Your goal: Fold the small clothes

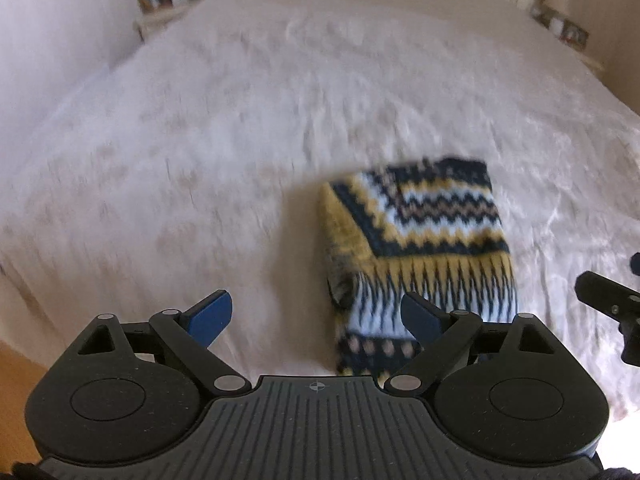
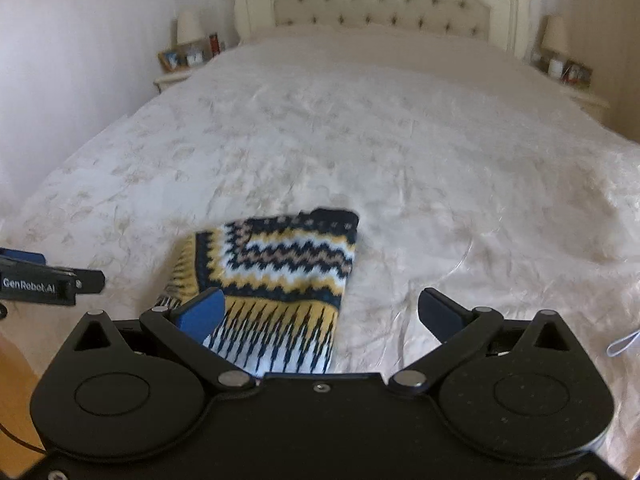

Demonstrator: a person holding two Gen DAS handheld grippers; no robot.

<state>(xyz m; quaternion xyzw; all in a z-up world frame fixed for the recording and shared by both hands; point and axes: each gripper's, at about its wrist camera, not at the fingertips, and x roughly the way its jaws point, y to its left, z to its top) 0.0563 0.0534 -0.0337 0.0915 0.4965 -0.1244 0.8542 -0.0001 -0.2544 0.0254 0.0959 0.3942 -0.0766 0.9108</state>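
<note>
A folded knit garment (image 1: 424, 236) with navy, yellow and white zigzag stripes lies flat near the bed's front edge; it also shows in the right wrist view (image 2: 280, 280). My left gripper (image 1: 316, 312) is open and empty, above the bedspread just left of the garment's near end. My right gripper (image 2: 320, 312) is open and empty, above the garment's right near corner. The right gripper's body shows at the right edge of the left wrist view (image 1: 612, 304). The left gripper's body shows at the left edge of the right wrist view (image 2: 44, 276).
The white bedspread (image 2: 400, 152) covers a wide bed with a tufted headboard (image 2: 384, 0). Nightstands with lamps and photo frames stand at the left (image 2: 180, 60) and at the right (image 2: 568, 76). Wooden floor (image 1: 16, 368) shows at the lower left.
</note>
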